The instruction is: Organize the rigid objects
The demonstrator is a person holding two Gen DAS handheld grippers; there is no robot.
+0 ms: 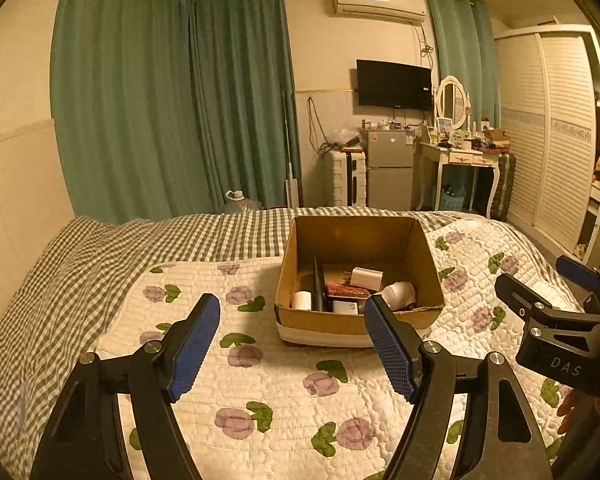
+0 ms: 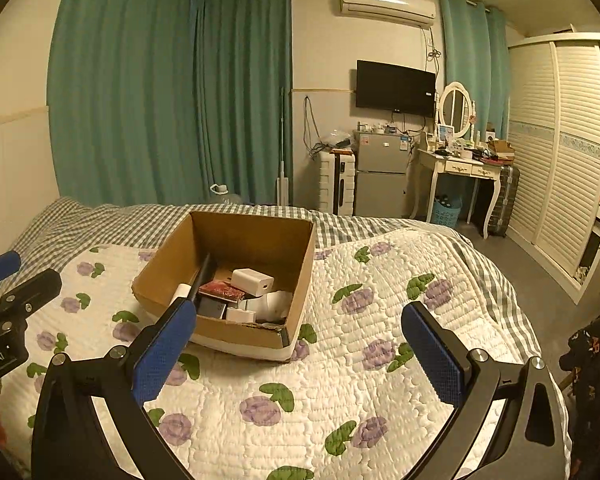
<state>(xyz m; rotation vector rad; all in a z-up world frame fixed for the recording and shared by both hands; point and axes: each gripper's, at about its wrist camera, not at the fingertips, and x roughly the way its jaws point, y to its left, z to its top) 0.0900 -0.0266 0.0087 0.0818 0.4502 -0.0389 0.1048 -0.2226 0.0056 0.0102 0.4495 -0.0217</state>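
An open cardboard box (image 1: 420, 248) sits on the flowered quilt (image 1: 284, 392); it also shows in the right wrist view (image 2: 260, 236). It holds several small items: a white charger block (image 1: 366, 278) (image 2: 253, 281), a red patterned case (image 1: 346, 291) (image 2: 222, 291), a white roll (image 1: 302, 300), a black flat item standing on edge (image 1: 319, 286) (image 2: 202, 276) and a white round device (image 1: 400, 294) (image 2: 276, 304). My left gripper (image 1: 292, 312) is open and empty, just in front of the box. My right gripper (image 2: 298, 320) is open and empty, to the box's right; it shows in the left wrist view (image 1: 540, 280).
The bed has a checked sheet (image 1: 100, 248) at its far side. Beyond it stand green curtains (image 1: 172, 96), a white suitcase (image 1: 346, 178), a small fridge (image 1: 390, 168), a dressing table (image 1: 460, 160) and a louvred wardrobe (image 1: 556, 132). A bare floor strip (image 2: 512, 256) runs right of the bed.
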